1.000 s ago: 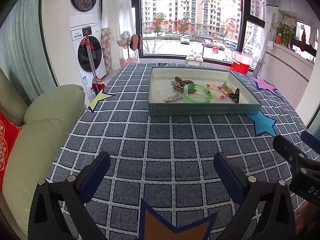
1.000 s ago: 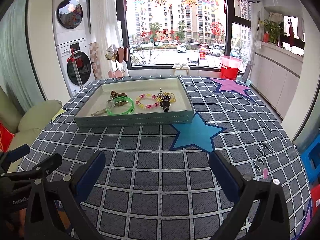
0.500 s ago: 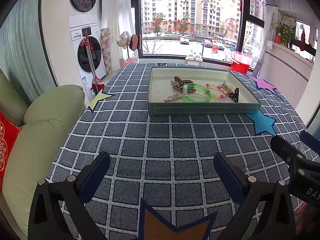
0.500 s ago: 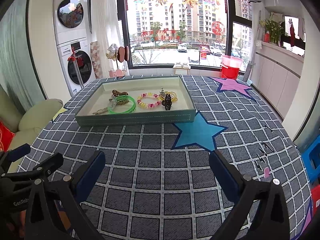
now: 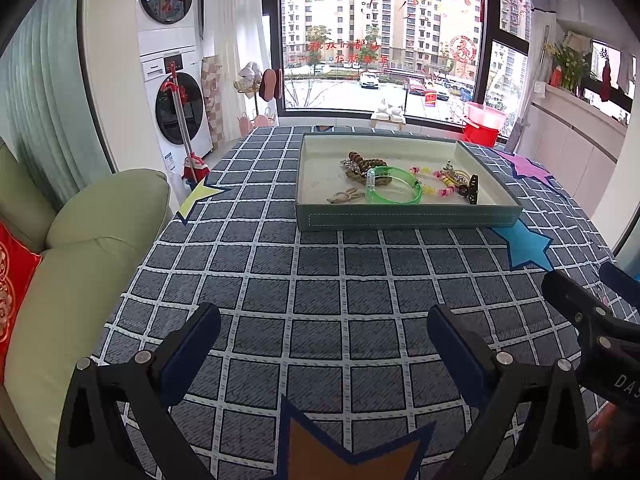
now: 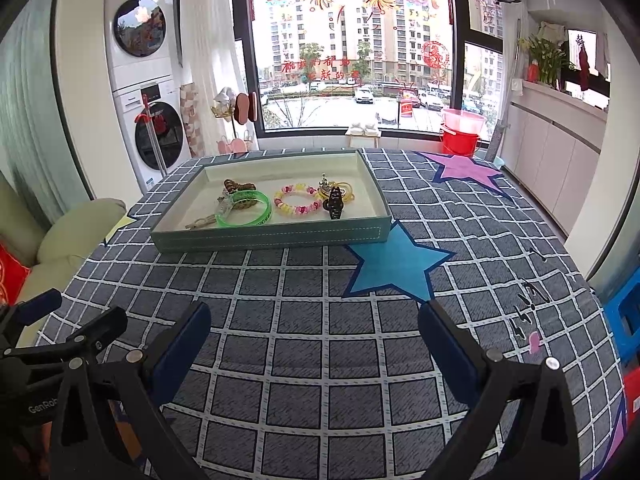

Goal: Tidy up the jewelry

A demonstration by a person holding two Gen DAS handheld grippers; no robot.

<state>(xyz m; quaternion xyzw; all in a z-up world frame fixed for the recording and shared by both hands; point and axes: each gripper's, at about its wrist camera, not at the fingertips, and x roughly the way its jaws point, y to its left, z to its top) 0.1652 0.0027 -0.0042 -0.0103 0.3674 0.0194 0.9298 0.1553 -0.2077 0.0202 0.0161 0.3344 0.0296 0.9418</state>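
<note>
A grey-green tray [image 5: 408, 219] [image 6: 272, 236] stands on the far half of the checked tablecloth. In it lie a green bangle [image 5: 394, 191] [image 6: 245, 213], a pink and yellow bead bracelet [image 6: 298, 200] [image 5: 434, 182], a black hair clip [image 6: 335, 202] [image 5: 472, 193], a brown bracelet [image 5: 362, 162] [image 6: 239, 188], a beige hair tie [image 5: 343, 197] and a yellow ring with a charm [image 6: 336, 186]. My left gripper [image 5: 324, 338] and right gripper [image 6: 314, 334] are both open and empty, low over the near cloth, well short of the tray.
Star patches mark the cloth: blue [image 6: 394, 265], purple [image 6: 466, 168], yellow [image 5: 200, 198], orange [image 5: 352, 452]. A green sofa [image 5: 80, 248] with a red cushion borders the left edge. The right gripper shows at the left view's right edge [image 5: 592, 320].
Both grippers have drifted slightly back and up, so the tray looks a little farther. Both stay open. The jewelry has not moved.
</note>
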